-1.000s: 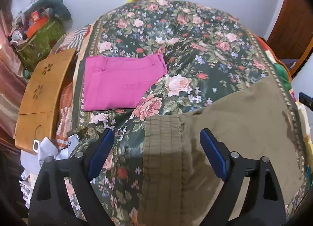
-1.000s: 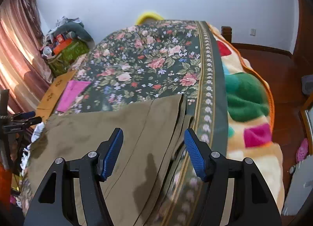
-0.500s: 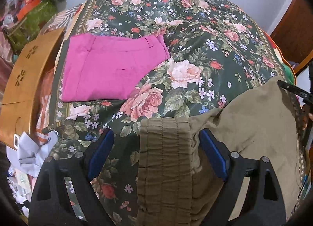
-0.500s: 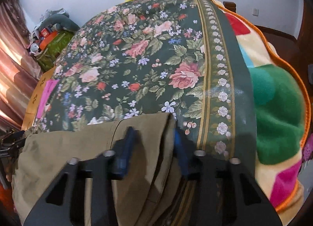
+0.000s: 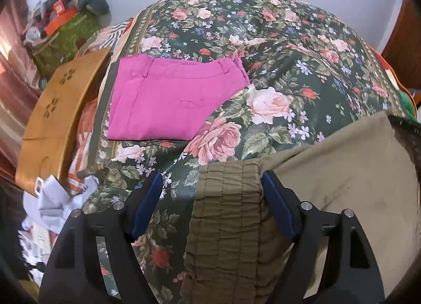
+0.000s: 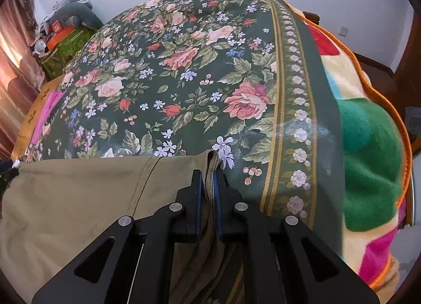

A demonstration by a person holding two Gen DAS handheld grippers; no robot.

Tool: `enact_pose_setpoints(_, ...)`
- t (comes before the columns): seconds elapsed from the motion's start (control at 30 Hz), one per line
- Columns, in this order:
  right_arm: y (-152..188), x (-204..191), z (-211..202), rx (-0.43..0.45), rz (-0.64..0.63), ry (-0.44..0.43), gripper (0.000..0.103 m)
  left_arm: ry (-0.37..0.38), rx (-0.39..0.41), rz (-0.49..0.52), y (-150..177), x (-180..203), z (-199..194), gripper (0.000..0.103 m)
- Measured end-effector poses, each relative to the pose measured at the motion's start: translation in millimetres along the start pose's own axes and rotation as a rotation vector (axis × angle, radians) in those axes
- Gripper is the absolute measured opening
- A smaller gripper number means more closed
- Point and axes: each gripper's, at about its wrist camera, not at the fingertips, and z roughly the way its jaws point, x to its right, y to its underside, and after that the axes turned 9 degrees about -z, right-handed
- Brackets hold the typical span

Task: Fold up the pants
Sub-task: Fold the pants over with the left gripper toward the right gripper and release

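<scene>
Olive-brown pants (image 5: 342, 172) lie across the near part of a floral bedspread (image 5: 263, 40). Their ribbed elastic waistband (image 5: 226, 212) lies between the open fingers of my left gripper (image 5: 210, 198), against the right finger. My right gripper (image 6: 208, 185) is shut on the leg-hem corner of the pants (image 6: 79, 198) in the right wrist view; cloth shows pinched between the blue pads.
Folded pink pants (image 5: 171, 101) lie on the bed's far left. A wooden board (image 5: 58, 114) and crumpled papers (image 5: 58, 198) sit off the left edge. A multicoloured blanket (image 6: 368, 146) hangs over the right edge. A cluttered green bag (image 5: 65, 35) stands by the wall.
My right gripper moved forward over the pants' hem corner and closed on it. My left gripper stayed open around the waistband, shifting slightly.
</scene>
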Motion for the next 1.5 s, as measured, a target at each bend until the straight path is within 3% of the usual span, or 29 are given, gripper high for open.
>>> enact_pose_setpoints(0.03, -1, -1, -3, -0.005, 0.001, 0.008, 0.013, 0.004, 0.000, 0.006, -1, 0, -3, 0.078)
enact_pose_setpoints(0.13, -4, -9, -26, 0.026, -0.011, 0.013, 0.013, 0.042, 0.004, 0.029, -2, 3, -19, 0.078)
enact_pose_setpoints(0.37, -6, -63, -82, 0.131, -0.126, -0.097, 0.044, 0.136, 0.011, 0.068, -6, 22, -50, 0.085)
enact_pose_setpoints(0.57, -1, -127, -80, 0.119, -0.218, -0.246, 0.068, 0.172, -0.019, 0.104, -9, 47, -49, 0.090)
enact_pose_setpoints(0.73, 14, -158, -37, -0.026, -0.202, -0.345, 0.069, 0.151, -0.104, 0.133, -2, 58, -19, 0.090)
enact_pose_setpoints(0.87, 34, -172, -2, -0.171, -0.220, -0.361, 0.069, 0.128, -0.166, 0.159, 13, 59, 3, 0.093)
enact_pose_setpoints(1.03, 46, -169, -9, -0.175, -0.231, -0.355, 0.071, 0.087, -0.125, 0.220, 31, 62, -3, 0.096)
enact_pose_setpoints(1.33, 77, -147, -42, -0.156, -0.181, -0.319, 0.071, 0.102, -0.118, 0.178, 49, 50, -25, 0.096)
enact_pose_setpoints(1.5, 98, -138, -64, -0.130, -0.153, -0.289, 0.071, 0.079, -0.104, 0.209, 72, 46, -43, 0.096)
